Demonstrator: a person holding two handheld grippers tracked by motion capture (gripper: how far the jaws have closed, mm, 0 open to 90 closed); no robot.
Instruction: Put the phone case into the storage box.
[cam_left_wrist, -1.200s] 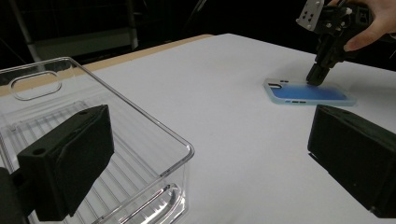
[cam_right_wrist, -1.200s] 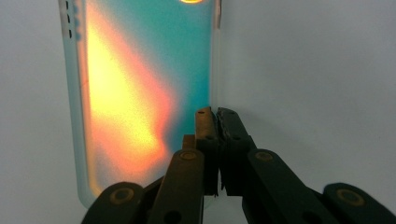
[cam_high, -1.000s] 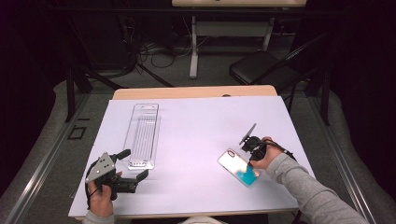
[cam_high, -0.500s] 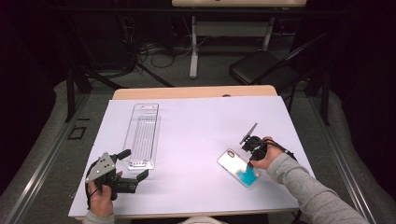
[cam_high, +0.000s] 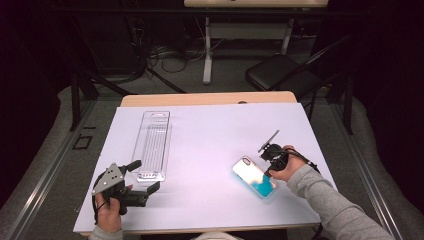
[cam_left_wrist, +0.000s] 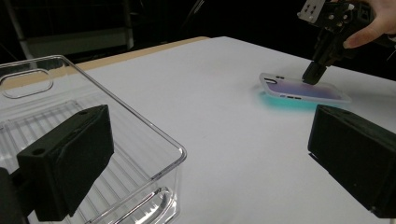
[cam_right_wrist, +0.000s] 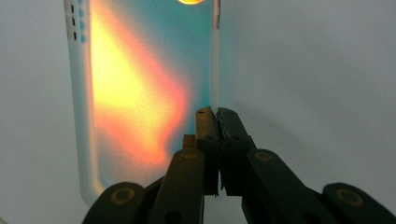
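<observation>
A dark room with cables and a folding chair (cam_high: 282, 75) lies behind a table (cam_high: 210, 99) under a white sheet (cam_high: 220, 145). On the sheet, toward 4 o'clock, a phone case (cam_high: 254, 177) lies flat, its far end at about 10 o'clock. The right gripper (cam_right_wrist: 215, 114) stands over its right long edge with jaws pressed together; in the right gripper view the case wall seems to sit at the tips, so I judge it pinched on that edge, though the grip looks thin. The case is not yet lifted. A clear tray (cam_high: 152, 145) lies toward 9 o'clock, empty, well apart from the case, and likely where the case belongs. The left gripper (cam_high: 145, 176) rests at 7 o'clock, jaws wide, holding nothing, just beside the tray's near end. So the pick seems just begun; lift, carry and placing remain. The sheet between case and tray is bare; only the left gripper near the tray might crowd the drop.
</observation>
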